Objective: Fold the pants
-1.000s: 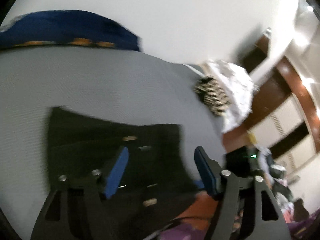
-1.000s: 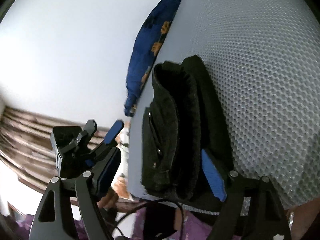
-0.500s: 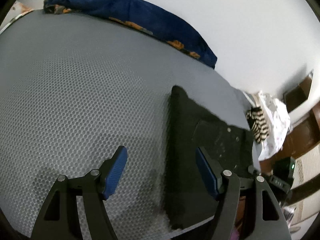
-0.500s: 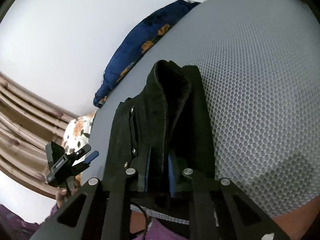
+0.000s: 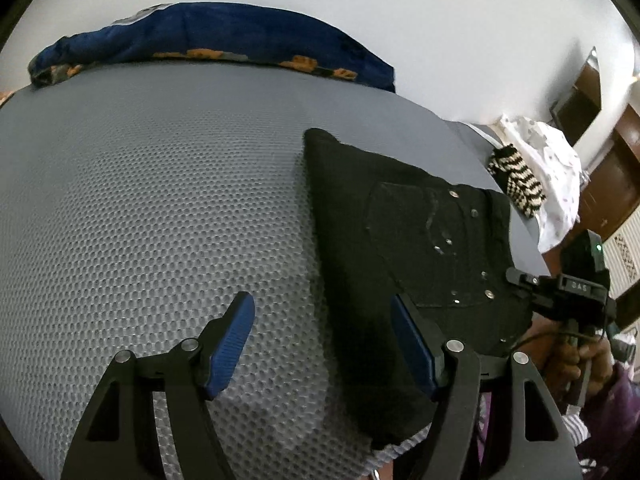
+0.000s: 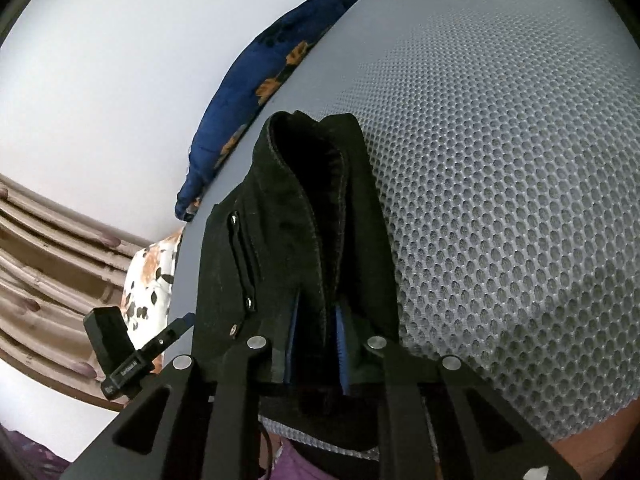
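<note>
Looking for writing first, I find only a small label on the black body of the right gripper (image 5: 520,280) as my left camera sees it — pale characters too small for me to read. A similar strip of print on the left gripper (image 6: 188,320), seen from the right camera, is just as illegible.

My black pants (image 5: 420,248) lie folded near the front edge of a grey mattress (image 5: 160,220) covered in honeycomb mesh. Their fabric looks like heavy denim, with metal rivets, a stitched back pocket and a slit pocket on the side. Seen from the right camera, the layers form a thick, rounded fold.

My right gripper is pinched tight on a layer at the near edge of the pants, its blue ribbed pads (image 6: 340,344) nearly buried in cloth. My left gripper stands with its jaws apart above the mesh, one blue pad over bare mattress, the other over the pants' edge — gripping nothing.

At the far edge lies a dark blue cloth (image 5: 224,40) with orange flowers.
</note>
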Tool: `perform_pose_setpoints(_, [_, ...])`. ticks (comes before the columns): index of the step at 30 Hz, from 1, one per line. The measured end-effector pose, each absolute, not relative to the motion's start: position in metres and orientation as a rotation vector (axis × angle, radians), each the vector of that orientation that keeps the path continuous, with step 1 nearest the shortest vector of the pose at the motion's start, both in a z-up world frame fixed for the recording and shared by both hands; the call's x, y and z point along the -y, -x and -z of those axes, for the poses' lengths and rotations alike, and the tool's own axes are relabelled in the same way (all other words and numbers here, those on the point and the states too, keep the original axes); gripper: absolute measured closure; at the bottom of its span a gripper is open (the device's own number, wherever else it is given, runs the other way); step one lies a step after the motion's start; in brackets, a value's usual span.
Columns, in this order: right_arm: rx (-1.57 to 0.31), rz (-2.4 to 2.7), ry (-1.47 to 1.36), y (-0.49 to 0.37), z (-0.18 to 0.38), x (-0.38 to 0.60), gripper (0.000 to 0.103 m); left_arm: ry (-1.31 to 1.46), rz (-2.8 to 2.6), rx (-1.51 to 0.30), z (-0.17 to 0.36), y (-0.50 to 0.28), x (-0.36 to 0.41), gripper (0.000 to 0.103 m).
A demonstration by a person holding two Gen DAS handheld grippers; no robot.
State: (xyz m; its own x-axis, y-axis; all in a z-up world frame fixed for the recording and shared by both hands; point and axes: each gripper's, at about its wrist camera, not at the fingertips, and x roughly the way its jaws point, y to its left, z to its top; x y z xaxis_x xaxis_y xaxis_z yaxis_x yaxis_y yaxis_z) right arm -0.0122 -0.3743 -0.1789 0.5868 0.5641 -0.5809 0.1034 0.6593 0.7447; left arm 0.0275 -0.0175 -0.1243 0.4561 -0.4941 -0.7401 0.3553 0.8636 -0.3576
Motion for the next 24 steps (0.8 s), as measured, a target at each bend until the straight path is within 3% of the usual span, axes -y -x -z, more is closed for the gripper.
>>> perform_pose_setpoints(12, [-0.884, -0.315, -0.812, 0.016, 0.156, 0.357, 0.087, 0.274, 0.42, -0.993, 0.142, -0.044, -0.027, 0.032])
perform_pose_setpoints(24, [-0.851, -0.341, -0.903, 0.011, 0.144, 0.359, 0.088, 0.325, 0.393, -0.931, 0.112, -0.047, -0.055, 0.028])
